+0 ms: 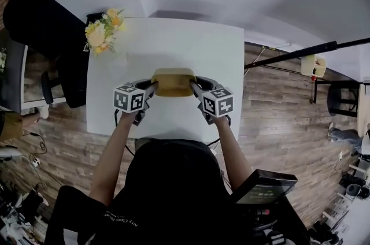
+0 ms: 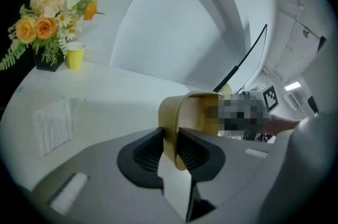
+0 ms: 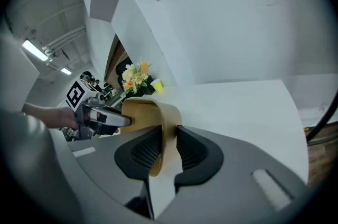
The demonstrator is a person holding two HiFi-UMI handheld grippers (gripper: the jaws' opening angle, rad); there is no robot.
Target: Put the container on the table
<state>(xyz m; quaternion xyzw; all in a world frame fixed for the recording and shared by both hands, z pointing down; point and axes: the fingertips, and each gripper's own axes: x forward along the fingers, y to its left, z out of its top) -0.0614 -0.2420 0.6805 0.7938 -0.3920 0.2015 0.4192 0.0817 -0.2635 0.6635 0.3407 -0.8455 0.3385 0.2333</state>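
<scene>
Left gripper [image 1: 151, 88] and right gripper [image 1: 194, 86] are clamped on opposite container [image 1: 172, 82] walls — load held level over the table [image 1: 167, 41] — judged ready for setting down.

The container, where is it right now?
In the head view the container is at the centre, held between the left gripper and the right gripper, over the white table.

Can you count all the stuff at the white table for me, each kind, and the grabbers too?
Tan container: 1
Grippers: 2, the left gripper and the right gripper, each clamped on a wall of the container
Flower bunch: 1
Yellow cup: 1
White napkin: 1
Total: 6
</scene>
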